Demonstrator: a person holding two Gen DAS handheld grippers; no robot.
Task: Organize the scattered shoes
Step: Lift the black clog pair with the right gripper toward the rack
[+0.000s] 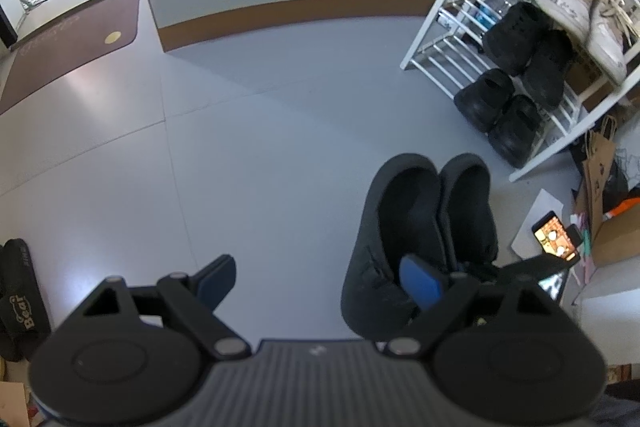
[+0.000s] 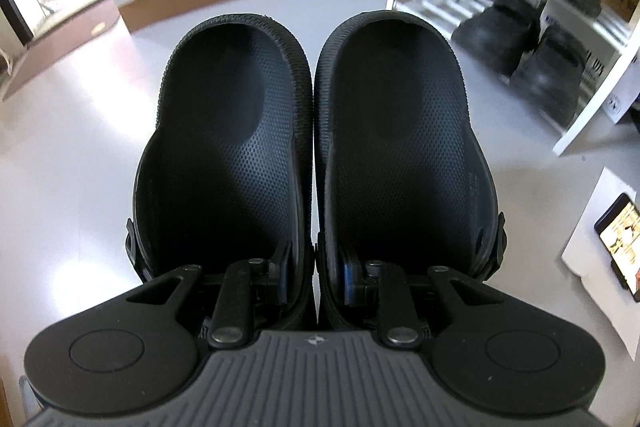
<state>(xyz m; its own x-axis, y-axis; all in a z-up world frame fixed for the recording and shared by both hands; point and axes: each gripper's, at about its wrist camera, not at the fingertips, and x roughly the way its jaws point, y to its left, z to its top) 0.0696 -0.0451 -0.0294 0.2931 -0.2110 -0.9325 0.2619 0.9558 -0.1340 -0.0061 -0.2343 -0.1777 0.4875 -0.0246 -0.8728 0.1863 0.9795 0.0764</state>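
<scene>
Right hand-held gripper (image 2: 314,273): jaws narrow, pinching the 2 touching inner walls of the clogs (image 2: 316,147), 1 finger inside each shoe.
Clogs: 2 black, side by side and touching, heels toward 12 o'clock in the right wrist view; seen from the left wrist view they (image 1: 420,227) sat at 3 o'clock of the left jaws, clear of the floor (image 1: 260,147) as far as could be told.
Left hand-held gripper (image 1: 320,281): jaws wide, nothing between them, pointed steeply down at bare floor.
Left fingers: blue pad of one (image 1: 420,283) in front of the clogs; contact could not be told.
Rack (image 1: 448,11): white, at 2 o'clock in the left wrist view, well apart from the clogs.
Rack contents: 2 pale sneakers (image 1: 580,11) on an upper shelf, 4 black shoes (image 1: 516,83) on the lower shelves.
Slipper (image 1: 20,291): black, lettered "Bear", on the floor at 9 o'clock of the left jaws.
Phone (image 1: 554,235): screen lit, lying on white paper at 3 o'clock, beside paper bags (image 1: 600,163).
Mat (image 1: 80,39): brown, at 10 o'clock by a tiled doorway.
</scene>
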